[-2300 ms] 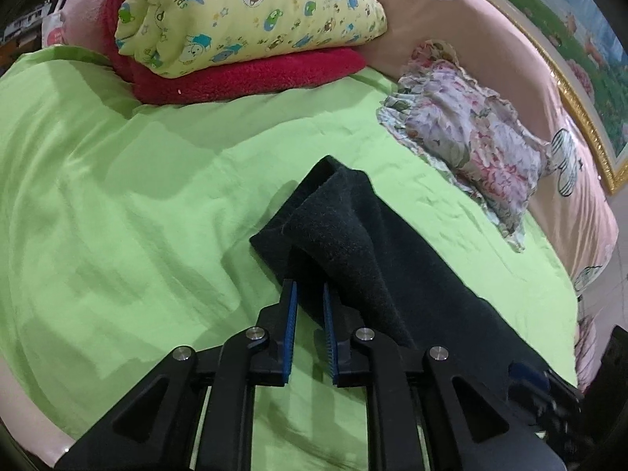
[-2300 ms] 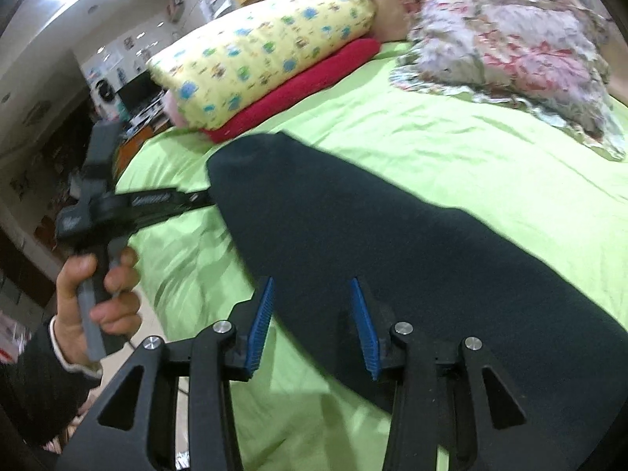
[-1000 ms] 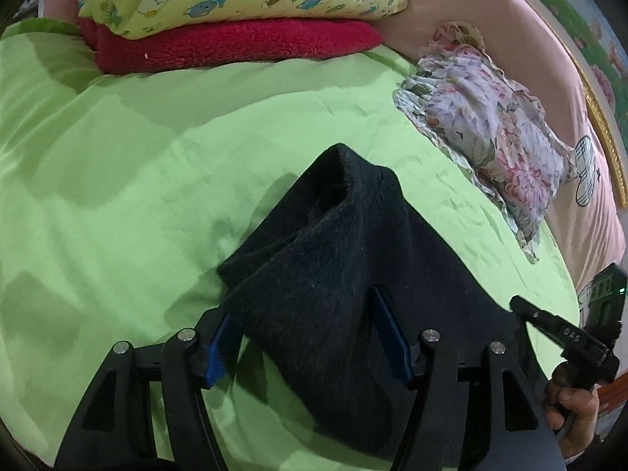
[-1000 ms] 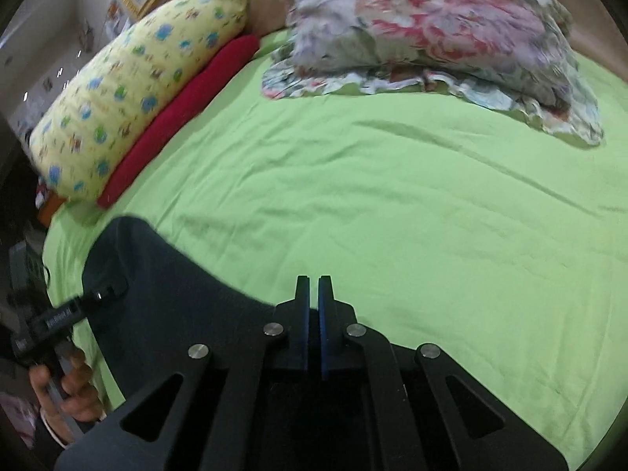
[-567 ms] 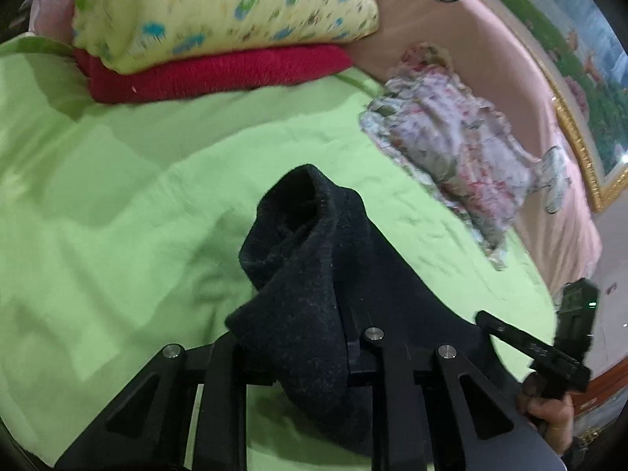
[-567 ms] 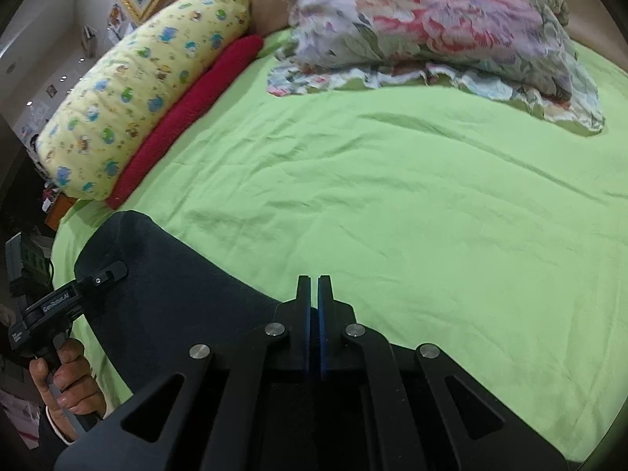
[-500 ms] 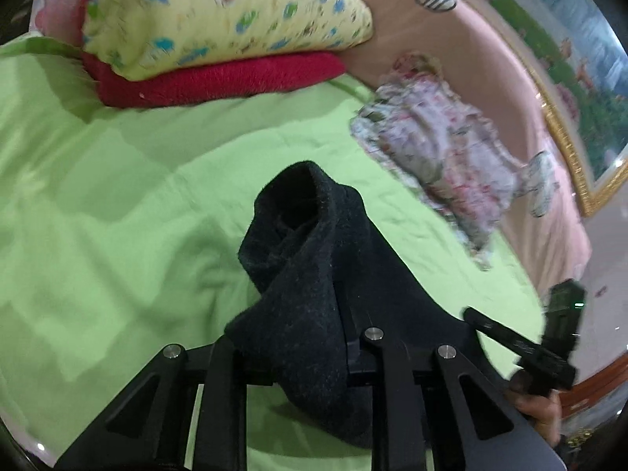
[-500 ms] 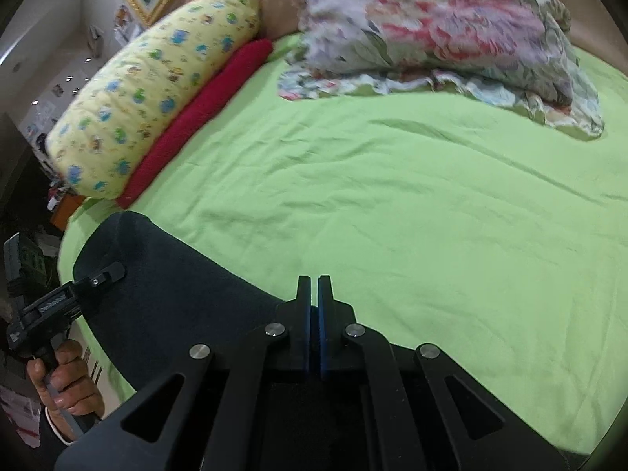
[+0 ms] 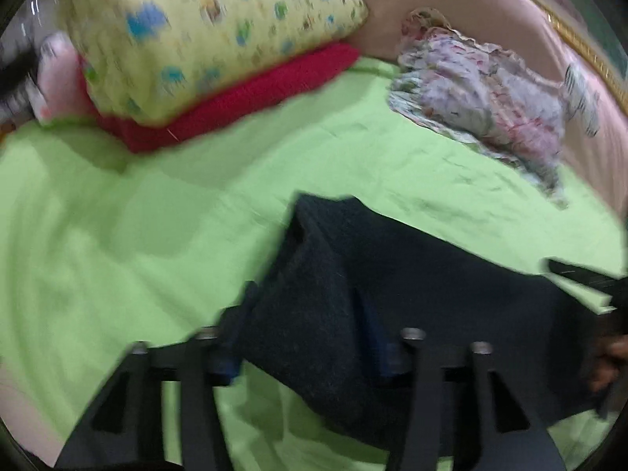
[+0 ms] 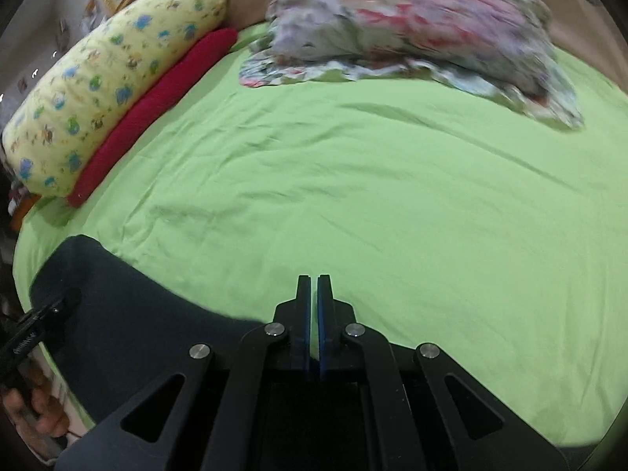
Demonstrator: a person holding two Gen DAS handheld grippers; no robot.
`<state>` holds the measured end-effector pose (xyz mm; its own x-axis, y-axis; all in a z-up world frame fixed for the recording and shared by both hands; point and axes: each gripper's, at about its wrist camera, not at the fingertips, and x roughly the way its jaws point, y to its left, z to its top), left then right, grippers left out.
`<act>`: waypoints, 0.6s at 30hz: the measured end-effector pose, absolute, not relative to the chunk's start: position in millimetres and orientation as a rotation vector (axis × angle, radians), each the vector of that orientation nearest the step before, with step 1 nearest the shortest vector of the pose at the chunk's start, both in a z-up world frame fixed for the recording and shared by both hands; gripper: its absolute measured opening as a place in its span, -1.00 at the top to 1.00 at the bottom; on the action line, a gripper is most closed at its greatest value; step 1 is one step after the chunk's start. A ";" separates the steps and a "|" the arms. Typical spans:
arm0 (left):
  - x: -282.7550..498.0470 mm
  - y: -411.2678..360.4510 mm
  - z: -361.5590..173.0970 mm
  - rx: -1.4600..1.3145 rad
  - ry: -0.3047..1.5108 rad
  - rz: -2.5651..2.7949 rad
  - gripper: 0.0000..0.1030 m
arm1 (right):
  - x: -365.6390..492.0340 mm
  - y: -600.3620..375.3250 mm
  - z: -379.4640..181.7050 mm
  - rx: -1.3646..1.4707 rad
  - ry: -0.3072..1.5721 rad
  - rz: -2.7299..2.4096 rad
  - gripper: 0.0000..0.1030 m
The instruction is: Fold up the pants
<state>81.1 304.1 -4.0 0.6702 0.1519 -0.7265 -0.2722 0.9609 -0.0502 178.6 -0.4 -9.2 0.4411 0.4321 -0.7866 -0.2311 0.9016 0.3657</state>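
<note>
The dark navy pants (image 9: 392,274) lie along the near edge of the green bed sheet (image 9: 157,216). In the blurred left wrist view my left gripper (image 9: 306,337) has its jaws spread wide, with a bunched fold of the pants draped between and over them. In the right wrist view my right gripper (image 10: 313,294) has its jaws pressed together at the pants' edge (image 10: 137,314); the cloth runs under the fingers. The left gripper also shows in the right wrist view (image 10: 35,325), at the pants' far left end.
A yellow cartoon-print pillow (image 9: 204,31) lies on a red blanket (image 9: 243,98) at the back left. A floral pillow (image 9: 490,94) sits at the back right against the pink headboard (image 9: 451,8). The bed edge is close in front.
My left gripper was shut on the bunched pants and now has its jaws spread, with the cloth spread wider and lower. My right gripper stays shut on the pants edge.
</note>
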 end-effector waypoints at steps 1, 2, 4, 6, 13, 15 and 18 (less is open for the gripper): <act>77.9 303.7 -1.2 -0.129 0.784 0.268 -0.25 | 171.7 -6.5 -3.8 0.228 1.020 0.416 0.93; 74.3 303.7 2.4 -0.103 0.770 0.289 -0.27 | 163.2 -13.2 2.8 0.234 1.002 0.404 0.92; 68.5 308.1 7.9 -0.106 0.760 0.299 -0.27 | 145.3 -26.7 14.5 0.271 0.967 0.405 0.91; 64.5 314.4 12.2 -0.127 0.759 0.314 -0.27 | 124.2 -41.9 24.6 0.311 0.937 0.396 0.90; 39.9 300.7 37.6 -0.161 0.708 0.262 -0.35 | 55.3 -92.1 34.4 0.424 0.898 0.326 0.89; 40.1 287.6 42.1 -0.184 0.706 0.218 -0.38 | 40.0 -104.9 30.6 0.443 0.909 0.303 0.89; 42.4 269.8 43.1 -0.219 0.726 0.140 -0.41 | 23.6 -117.4 24.9 0.448 0.930 0.273 0.89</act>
